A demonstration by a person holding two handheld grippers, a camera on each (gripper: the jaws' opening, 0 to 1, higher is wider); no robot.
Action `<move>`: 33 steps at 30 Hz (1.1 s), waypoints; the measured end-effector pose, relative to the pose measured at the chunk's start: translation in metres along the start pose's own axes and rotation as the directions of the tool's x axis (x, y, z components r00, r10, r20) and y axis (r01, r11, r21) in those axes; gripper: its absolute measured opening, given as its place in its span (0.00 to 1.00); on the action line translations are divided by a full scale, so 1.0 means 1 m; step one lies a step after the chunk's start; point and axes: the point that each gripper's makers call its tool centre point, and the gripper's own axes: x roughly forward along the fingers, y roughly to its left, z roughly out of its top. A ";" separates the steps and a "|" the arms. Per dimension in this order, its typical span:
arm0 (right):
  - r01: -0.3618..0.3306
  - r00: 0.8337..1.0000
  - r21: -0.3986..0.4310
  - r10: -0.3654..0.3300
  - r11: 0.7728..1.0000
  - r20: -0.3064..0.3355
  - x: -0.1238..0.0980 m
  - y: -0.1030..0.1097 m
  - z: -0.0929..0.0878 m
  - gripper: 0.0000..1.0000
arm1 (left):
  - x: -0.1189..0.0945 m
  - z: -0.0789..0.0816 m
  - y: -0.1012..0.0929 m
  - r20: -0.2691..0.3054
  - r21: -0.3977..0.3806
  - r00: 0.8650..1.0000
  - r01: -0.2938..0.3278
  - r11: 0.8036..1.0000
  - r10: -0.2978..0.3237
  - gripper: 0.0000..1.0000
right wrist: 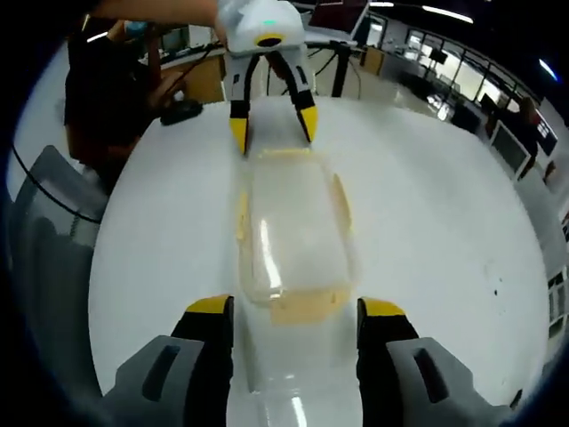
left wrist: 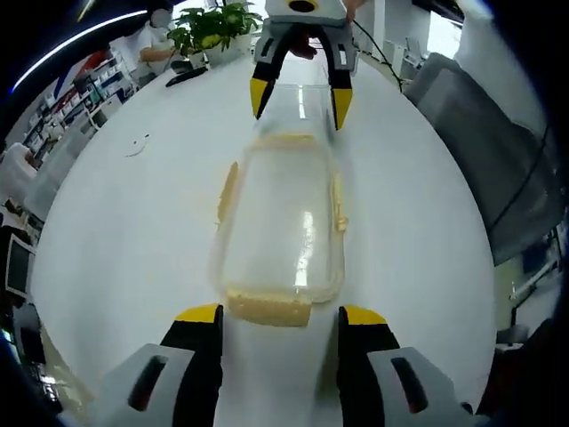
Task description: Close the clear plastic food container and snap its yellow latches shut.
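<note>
Our left tool (left wrist: 280, 313) has two black jaws capped in yellow, set in pale grey housings with dark slots. Our right tool (right wrist: 298, 307) is built alike: black jaws, yellow tips, grey slotted shells behind.

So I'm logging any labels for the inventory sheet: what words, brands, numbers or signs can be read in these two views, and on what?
None can be read.
Clear food container: no print or label visible on it or its yellow latches.
White table: a small mark, too small to read as text.
Shelves in the background: items too blurred to read.
Both grippers, left and right: no lettering visible.
</note>
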 end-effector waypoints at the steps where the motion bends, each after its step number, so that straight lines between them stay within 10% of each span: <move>1: -0.006 1.000 -0.004 0.006 1.000 0.001 0.001 0.000 0.000 0.52 | 0.001 -0.001 0.001 0.002 -0.004 1.000 0.006 1.000 -0.006 0.46; 33: -0.086 0.989 -0.064 0.078 0.994 -0.123 0.024 0.005 -0.011 0.48 | 0.013 -0.005 0.001 0.053 -0.015 0.995 0.083 0.996 -0.083 0.44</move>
